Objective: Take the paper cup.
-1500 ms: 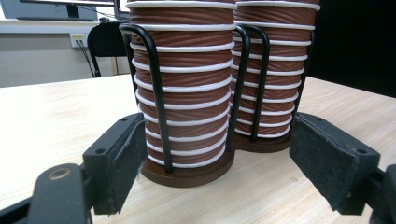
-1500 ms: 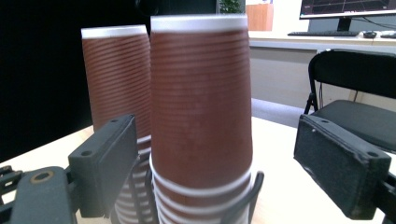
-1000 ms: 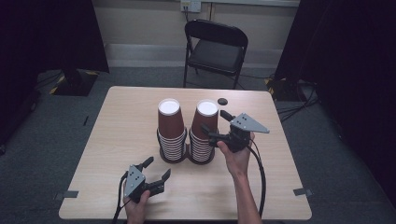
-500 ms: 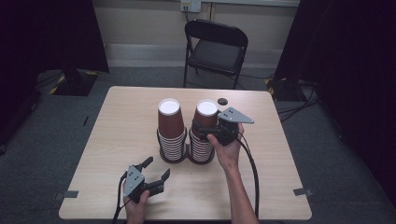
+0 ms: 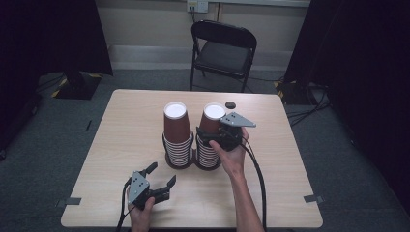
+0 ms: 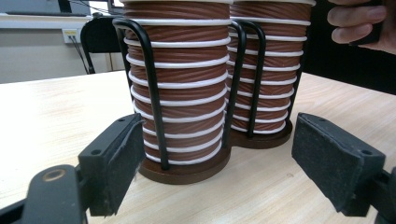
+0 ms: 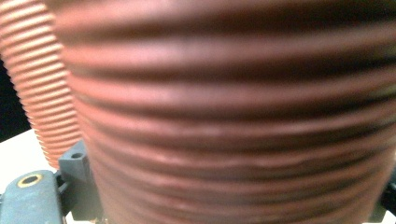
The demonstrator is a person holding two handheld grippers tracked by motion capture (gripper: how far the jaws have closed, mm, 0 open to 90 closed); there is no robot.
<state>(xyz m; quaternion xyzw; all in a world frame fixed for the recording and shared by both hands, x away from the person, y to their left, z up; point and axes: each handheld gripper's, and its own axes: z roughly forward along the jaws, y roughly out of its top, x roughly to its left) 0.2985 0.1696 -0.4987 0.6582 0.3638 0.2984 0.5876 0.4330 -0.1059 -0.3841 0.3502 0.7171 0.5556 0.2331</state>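
High view: right gripper point(image 5: 209, 137), jaws just widened, straddles the right cup stack point(image 5: 212, 133) at centre; closing comes next; left gripper point(image 5: 161, 180) spread, lower left.

Two black jaws rise from the bottom of the frame, set wide apart with nothing between their pads; they have just been opening. The left gripper point(image 6: 215, 163) hangs just short of a stack of ribbed brown paper cups point(image 6: 180, 79) at centre, standing in a black wire holder point(image 6: 150, 93) on a round dark base. A second stack of cups point(image 6: 271, 70), in its own holder, stands just beside it to the right. Fingers point(image 6: 355, 21) of a hand show at the upper right. Both holders stand on a light wooden table point(image 6: 51, 116). A dark folding chair point(image 6: 100, 39) stands at the upper left.
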